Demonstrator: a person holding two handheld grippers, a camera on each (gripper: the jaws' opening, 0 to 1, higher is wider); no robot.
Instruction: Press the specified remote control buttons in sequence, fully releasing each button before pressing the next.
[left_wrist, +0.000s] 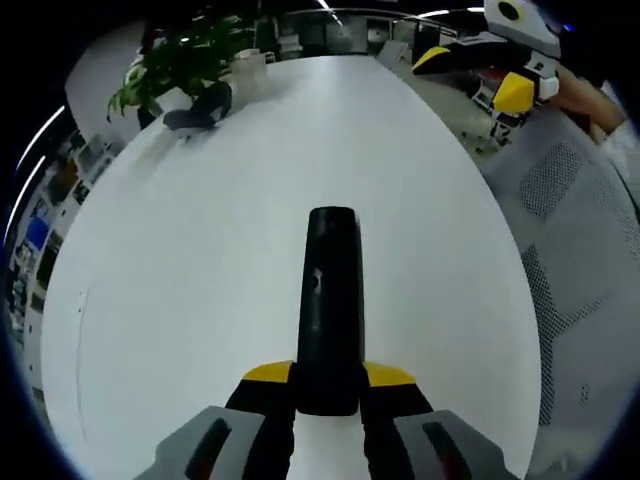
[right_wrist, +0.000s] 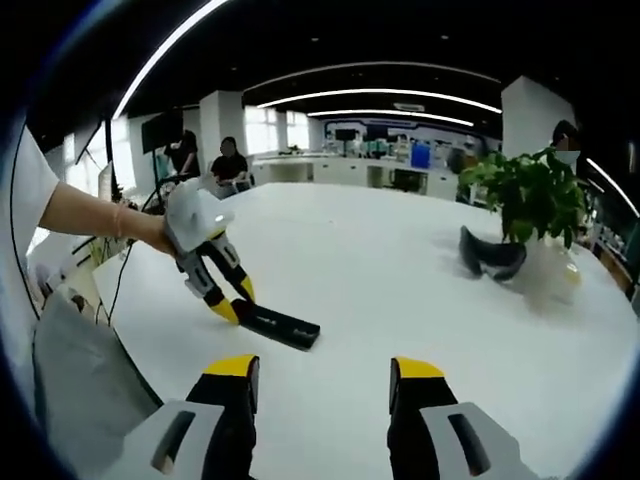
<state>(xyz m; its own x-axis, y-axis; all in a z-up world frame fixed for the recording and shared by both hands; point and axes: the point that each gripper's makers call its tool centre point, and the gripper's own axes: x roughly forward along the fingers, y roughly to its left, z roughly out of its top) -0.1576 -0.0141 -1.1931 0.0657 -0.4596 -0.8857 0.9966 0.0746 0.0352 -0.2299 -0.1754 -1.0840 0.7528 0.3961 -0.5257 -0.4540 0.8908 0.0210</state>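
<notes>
Remote (left_wrist: 330, 300) clamped between left tool (left_wrist: 328, 385) jaws.

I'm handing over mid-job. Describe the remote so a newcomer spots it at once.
Start at the big white oval table. At its near edge, far from the potted plant and the dark curved object beside it, the left gripper clamps one end of the remote. It is the only long, flat black bar here.

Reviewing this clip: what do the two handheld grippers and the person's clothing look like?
Both grippers have grey bodies and black jaws tipped yellow: the left gripper, seen in the right gripper view, and the right gripper. The person wears a white short sleeve.
</notes>
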